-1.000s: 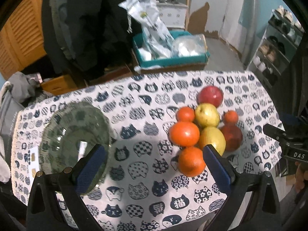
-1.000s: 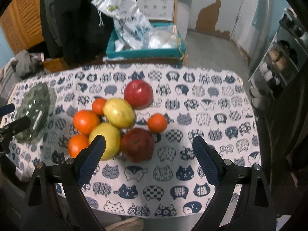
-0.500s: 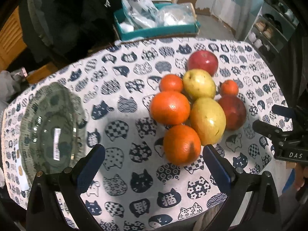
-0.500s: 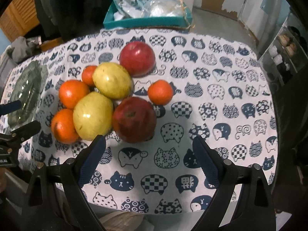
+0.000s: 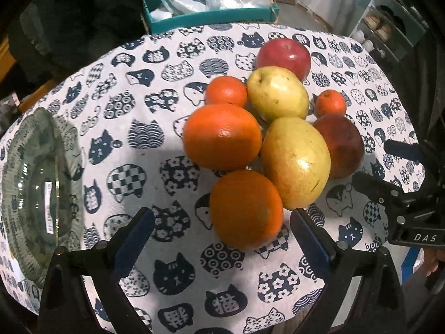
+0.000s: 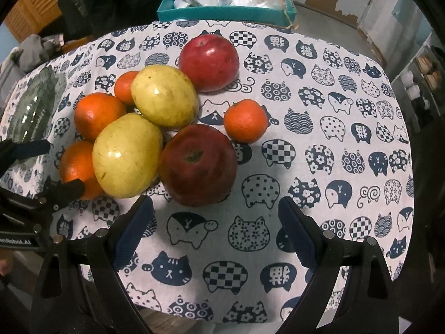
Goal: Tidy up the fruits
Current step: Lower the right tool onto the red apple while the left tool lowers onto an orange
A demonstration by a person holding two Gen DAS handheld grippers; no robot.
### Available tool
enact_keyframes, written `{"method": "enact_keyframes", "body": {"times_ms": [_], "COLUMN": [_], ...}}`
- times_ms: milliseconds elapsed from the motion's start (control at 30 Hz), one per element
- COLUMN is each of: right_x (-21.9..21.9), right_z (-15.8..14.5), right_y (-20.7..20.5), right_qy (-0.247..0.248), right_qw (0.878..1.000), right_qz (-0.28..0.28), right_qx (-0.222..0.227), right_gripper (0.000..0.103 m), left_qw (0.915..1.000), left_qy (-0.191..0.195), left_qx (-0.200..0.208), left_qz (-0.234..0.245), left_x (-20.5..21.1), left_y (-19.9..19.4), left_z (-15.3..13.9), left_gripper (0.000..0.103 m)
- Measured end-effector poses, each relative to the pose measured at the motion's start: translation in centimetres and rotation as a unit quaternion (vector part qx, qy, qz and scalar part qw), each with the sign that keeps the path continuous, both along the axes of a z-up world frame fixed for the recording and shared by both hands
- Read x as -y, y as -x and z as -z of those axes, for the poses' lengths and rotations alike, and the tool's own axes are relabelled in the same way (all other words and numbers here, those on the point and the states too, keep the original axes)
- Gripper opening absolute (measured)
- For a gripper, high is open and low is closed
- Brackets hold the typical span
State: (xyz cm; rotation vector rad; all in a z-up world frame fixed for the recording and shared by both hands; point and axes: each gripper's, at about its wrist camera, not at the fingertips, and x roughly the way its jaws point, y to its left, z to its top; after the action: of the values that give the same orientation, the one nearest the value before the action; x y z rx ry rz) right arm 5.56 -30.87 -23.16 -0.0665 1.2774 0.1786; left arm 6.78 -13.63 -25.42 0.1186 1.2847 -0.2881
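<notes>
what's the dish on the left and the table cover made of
Dish: looks like clear greenish glass, glossy, ribbed rim; the cat print shows through it, and a barcode sticker sits on it. Cover: seems woven cotton, matte, with printed navy cats; fine weave visible.

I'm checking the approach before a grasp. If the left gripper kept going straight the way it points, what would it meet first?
Most likely the nearest orange, which lies just ahead of the left gripper. The jaws are closing, nothing between them yet. Depth is uncertain; it could meet the tablecloth instead.

Glass plate (image 6: 36,105) (perhaps ribbed) cut off left.
</notes>
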Motion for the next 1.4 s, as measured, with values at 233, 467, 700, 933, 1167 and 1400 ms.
{"method": "enact_keyframes", "body": {"times_ms": [233, 467, 700, 933, 1167, 1400], "right_x": [-0.3, -0.8, -0.7, 0.3, 1.9, 1.4], "right_z": [1.1, 2.2, 2.3, 1.9, 2.1, 3.1], "right_y": [-1.0, -2.3, -3.1, -2.2, -1.7, -2.4], "right_qy": [-0.001, -0.026, -0.051, -0.027, -0.033, -0.020], "right_qw": [1.000, 0.999, 0.998, 0.999, 0.999, 0.999], "right_qz": [-0.015, -0.036, -0.037, -0.024, 0.008, 0.001], "right_qx": [-0.001, -0.008, -0.018, -0.028, -0.038, -0.041], "right_gripper": [0.090, 0.084, 0.070, 0.069, 0.071, 0.074], "left_qw": [0.9993, 0.9975, 0.9954, 0.9977, 0.9979, 0.9972], "left_qy": [0.023, 0.058, 0.083, 0.052, 0.048, 0.059], "left_qx": [-0.029, -0.041, -0.047, -0.041, -0.042, -0.044], "left_qz": [-0.004, -0.002, 0.015, 0.014, -0.007, -0.010], "left_x": [0.1, -0.2, -0.2, -0.7, -1.9, -1.6], "left_y": [-0.8, -0.8, -0.5, 0.1, -0.2, -0.6], "left_z": [1.5, 1.8, 1.5, 1.2, 1.0, 1.4], "left_gripper": [0.086, 0.075, 0.060, 0.059, 0.060, 0.061]}}
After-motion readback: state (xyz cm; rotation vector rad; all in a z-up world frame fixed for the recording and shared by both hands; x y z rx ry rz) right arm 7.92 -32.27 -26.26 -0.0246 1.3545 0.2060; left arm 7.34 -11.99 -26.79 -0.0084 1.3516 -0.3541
